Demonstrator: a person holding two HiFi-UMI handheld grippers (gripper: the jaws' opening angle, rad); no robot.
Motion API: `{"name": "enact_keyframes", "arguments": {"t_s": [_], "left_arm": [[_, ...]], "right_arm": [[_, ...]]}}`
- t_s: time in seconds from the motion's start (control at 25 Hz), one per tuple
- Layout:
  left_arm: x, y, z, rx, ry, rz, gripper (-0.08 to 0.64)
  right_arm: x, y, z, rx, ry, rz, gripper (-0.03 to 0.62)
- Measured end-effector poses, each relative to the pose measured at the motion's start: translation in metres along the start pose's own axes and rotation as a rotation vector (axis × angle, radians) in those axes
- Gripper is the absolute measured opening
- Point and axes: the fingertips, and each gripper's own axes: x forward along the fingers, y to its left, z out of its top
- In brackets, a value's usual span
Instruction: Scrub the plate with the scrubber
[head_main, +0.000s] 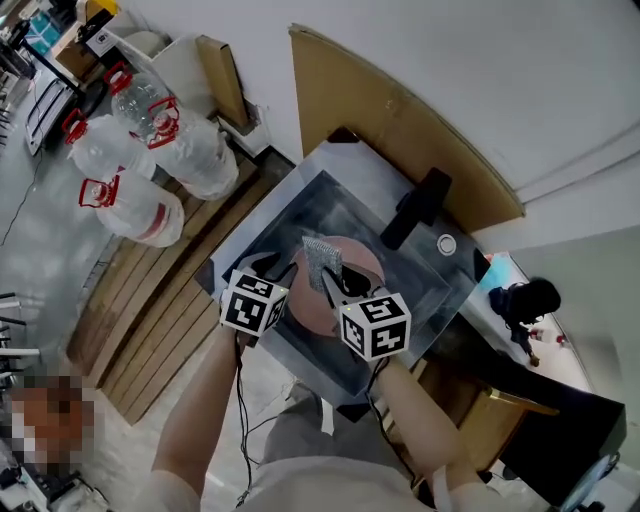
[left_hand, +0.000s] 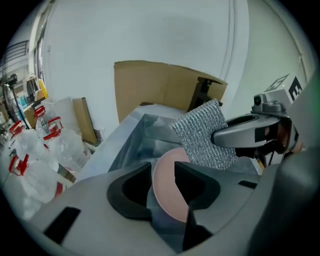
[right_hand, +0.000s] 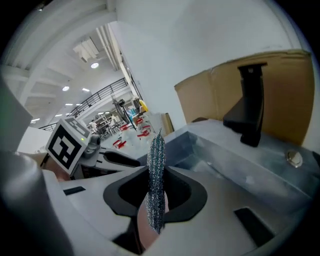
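The right gripper (right_hand: 156, 197) is clamped on the scrubber (right_hand: 156, 165), which stands edge-on between its jaws. Most of the mesh sticks out ahead, probably to leave a free flap for wiping. The left gripper (left_hand: 162, 182) has its jaws apart with nothing pinched. The pink plate (left_hand: 167, 195) shows through the gap, so this gripper seems lined up to take the rim and steady the plate during scrubbing. The plate lies in the sink (head_main: 262, 228), below and just ahead of both grippers. The scrubber hangs over its far part, near it but, as far as I can judge, not yet touching.
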Motion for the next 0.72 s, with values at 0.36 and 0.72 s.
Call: {"name": "enact_keyframes", "arguments": {"t_s": [0.36, 0.72], "left_arm": [[0.073, 0.007, -0.023, -0.064, 0.120, -0.036, 0.169], [0.123, 0.011, -0.058, 0.055, 0.250, -0.024, 0.175]], "right_arm": [[0.050, -0.044, -0.067, 0.139, 0.131, -0.014, 0.103], [0.077, -0.070, -0.105, 0.120, 0.230, -0.035, 0.104]]}}
